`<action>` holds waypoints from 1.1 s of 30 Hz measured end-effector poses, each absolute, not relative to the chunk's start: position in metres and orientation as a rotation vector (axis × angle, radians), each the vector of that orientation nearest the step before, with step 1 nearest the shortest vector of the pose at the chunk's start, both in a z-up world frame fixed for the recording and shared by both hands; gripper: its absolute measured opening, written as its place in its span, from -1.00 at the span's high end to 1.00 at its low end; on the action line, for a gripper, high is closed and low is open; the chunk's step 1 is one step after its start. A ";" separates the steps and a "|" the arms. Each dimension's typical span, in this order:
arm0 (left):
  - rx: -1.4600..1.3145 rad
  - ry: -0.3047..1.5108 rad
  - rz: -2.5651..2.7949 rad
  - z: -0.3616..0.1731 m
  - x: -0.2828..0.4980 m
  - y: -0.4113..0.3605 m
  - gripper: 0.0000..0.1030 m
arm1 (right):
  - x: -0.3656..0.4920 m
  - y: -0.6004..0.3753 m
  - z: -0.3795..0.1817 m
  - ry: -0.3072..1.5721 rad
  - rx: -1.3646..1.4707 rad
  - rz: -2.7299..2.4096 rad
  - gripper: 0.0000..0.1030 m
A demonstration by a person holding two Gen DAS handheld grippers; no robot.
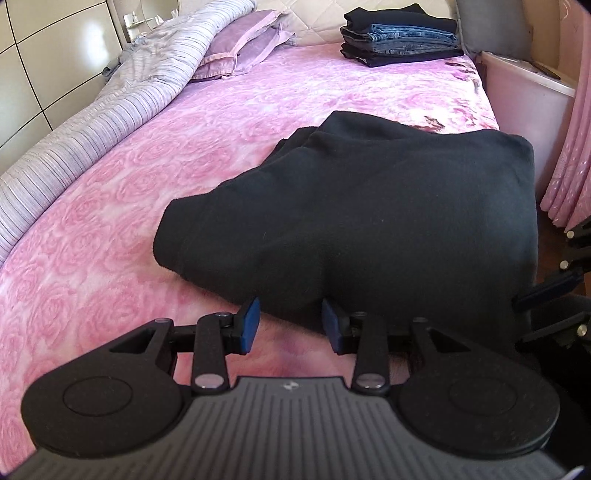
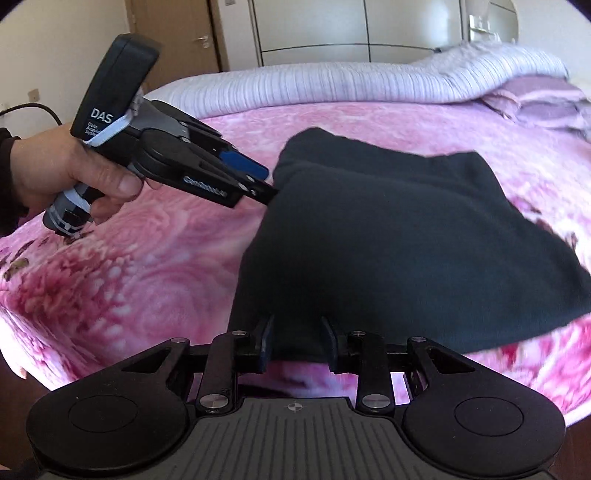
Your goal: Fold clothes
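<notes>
A black garment (image 1: 369, 206), folded into a thick bundle, lies on the pink rose-patterned bedspread (image 1: 110, 221) in the centre of the left wrist view. The left gripper (image 1: 290, 325) sits at its near edge, blue pads spread apart with cloth between them; the right gripper (image 2: 297, 343) is likewise spread at the edge nearest it. At upper right of the left wrist view a stack of folded clothes (image 1: 400, 35) rests near the headboard; at upper left lie a striped quilt (image 1: 92, 122) and a purple pillow (image 1: 240, 44). A pink curtain (image 1: 570, 166) hangs at far right
</notes>
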State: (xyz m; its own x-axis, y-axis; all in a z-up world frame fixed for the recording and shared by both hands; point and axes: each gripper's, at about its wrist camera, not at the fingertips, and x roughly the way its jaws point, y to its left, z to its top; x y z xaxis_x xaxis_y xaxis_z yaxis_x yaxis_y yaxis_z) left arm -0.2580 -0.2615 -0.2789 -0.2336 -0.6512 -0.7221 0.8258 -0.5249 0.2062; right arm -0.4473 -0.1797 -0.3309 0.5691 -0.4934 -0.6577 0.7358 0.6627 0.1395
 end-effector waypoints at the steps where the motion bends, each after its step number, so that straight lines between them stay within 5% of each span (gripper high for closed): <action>1: 0.972 0.270 -1.901 -0.279 -0.258 -0.262 0.33 | -0.450 -0.179 -0.332 0.619 0.434 -0.749 0.40; 11: 1.007 0.226 -1.898 -0.279 -0.261 -0.259 0.36 | -0.446 -0.160 -0.301 0.650 0.367 -0.781 0.38; 15: 1.011 0.224 -1.897 -0.279 -0.261 -0.260 0.36 | -0.422 -0.151 -0.298 0.696 0.251 -0.743 0.09; 22: 1.034 0.181 -1.889 -0.277 -0.256 -0.252 0.22 | -0.390 -0.156 -0.322 0.844 0.131 -0.697 0.08; 26: 1.063 -0.039 -1.909 -0.274 -0.246 -0.227 -0.26 | -0.396 -0.155 -0.328 0.949 -0.043 -0.692 0.10; 28: 1.143 -0.219 -1.895 -0.283 -0.249 -0.218 -0.27 | -0.401 -0.158 -0.326 0.977 -0.078 -0.661 0.63; 33: 1.345 -0.693 -1.819 -0.315 -0.262 -0.203 -0.27 | -0.414 -0.166 -0.308 0.972 -0.049 -0.594 0.76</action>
State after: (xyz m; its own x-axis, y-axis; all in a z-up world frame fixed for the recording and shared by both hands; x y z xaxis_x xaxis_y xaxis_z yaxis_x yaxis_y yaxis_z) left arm -0.2623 -0.2033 -0.3151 -0.1601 -0.8238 -0.5437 0.2533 -0.5667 0.7840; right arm -0.4143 -0.1663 -0.3082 0.4186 -0.4946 -0.7616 0.4521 0.8409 -0.2976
